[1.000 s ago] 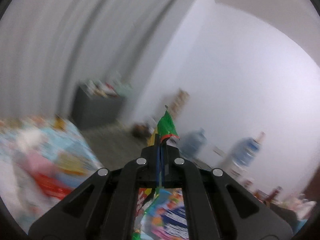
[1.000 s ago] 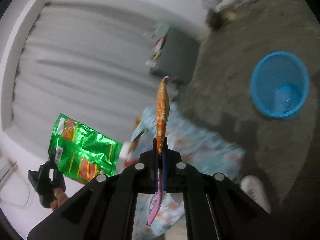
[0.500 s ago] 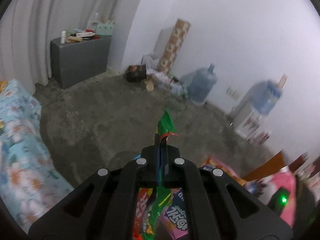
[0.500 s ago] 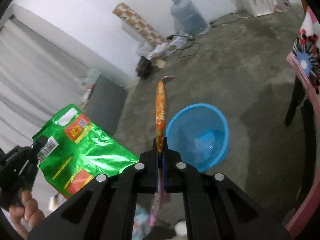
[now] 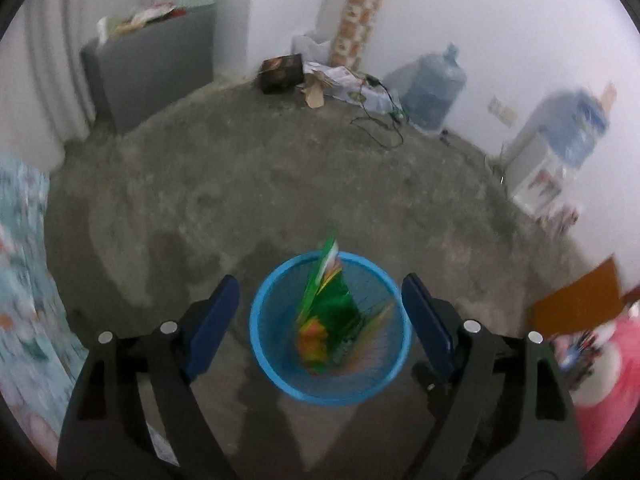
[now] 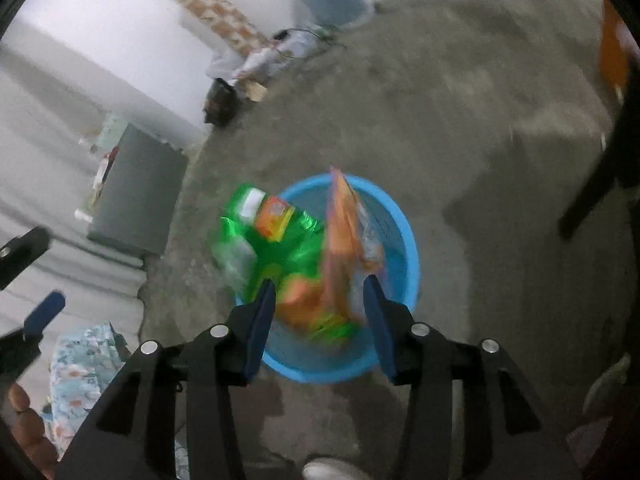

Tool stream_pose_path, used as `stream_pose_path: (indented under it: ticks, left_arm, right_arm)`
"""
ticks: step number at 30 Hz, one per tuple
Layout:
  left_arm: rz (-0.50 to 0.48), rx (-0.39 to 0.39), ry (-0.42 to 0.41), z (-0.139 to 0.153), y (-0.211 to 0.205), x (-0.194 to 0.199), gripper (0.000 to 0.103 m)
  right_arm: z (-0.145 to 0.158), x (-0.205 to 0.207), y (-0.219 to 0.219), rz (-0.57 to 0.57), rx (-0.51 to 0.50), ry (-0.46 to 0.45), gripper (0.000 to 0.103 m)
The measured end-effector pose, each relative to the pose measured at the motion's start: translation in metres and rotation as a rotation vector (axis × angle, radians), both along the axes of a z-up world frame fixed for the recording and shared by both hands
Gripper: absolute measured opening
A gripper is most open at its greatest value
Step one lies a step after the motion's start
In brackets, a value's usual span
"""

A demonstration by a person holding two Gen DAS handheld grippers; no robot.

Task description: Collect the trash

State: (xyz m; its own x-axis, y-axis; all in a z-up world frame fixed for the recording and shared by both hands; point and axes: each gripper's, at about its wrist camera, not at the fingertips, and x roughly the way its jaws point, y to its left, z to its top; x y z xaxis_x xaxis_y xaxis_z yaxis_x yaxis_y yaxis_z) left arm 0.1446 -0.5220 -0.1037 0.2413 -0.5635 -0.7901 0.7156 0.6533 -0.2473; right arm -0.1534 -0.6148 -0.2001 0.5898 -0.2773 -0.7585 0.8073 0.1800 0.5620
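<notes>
- Left gripper (image 5: 320,300) spread wide over the blue basket (image 5: 272,356), holding nothing.
- Green wrapper (image 5: 328,304), blurred, inside the basket's rim.
- Right gripper (image 6: 319,306) wide apart too; orange wrapper (image 6: 340,240) blurred above the basket beside the green one.

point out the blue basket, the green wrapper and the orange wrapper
blue basket (image 5: 280,376), left wrist view, near rim.
green wrapper (image 6: 256,248), right wrist view, shiny middle.
orange wrapper (image 6: 340,216), right wrist view, upper panel.

My two wrist cameras both look steeply down on the blue bin (image 5: 280,376) (image 6: 404,240) from close above; they share it and the surrounding floor (image 5: 240,184) (image 6: 440,120).
</notes>
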Motion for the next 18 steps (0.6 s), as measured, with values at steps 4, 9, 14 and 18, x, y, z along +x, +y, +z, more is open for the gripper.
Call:
stream_pose_path:
  ticks: [4,9,14,18]
  left_arm:
    - [0.01,-0.059,0.017,0.023,0.023,0.006,0.083]
    - [-0.065,-0.159,-0.005,0.081,0.061,-0.008,0.083]
    - [-0.113,-0.234,0.058,0.142,0.12,-0.023,0.083]
    - [-0.106,-0.252,0.01,0.181,0.207,-0.03,0.085]
  right_arm:
    - [-0.01,-0.021,0.01,-0.036,0.026,-0.017,0.049]
    - [0.001,-0.035,0.018,-0.051,0.029,-0.058,0.049]
    - [0.038,-0.018,0.034,0.018,-0.036,-0.077,0.056]
    - [0.083,0.013,0.062,0.152,-0.096,-0.132,0.062]
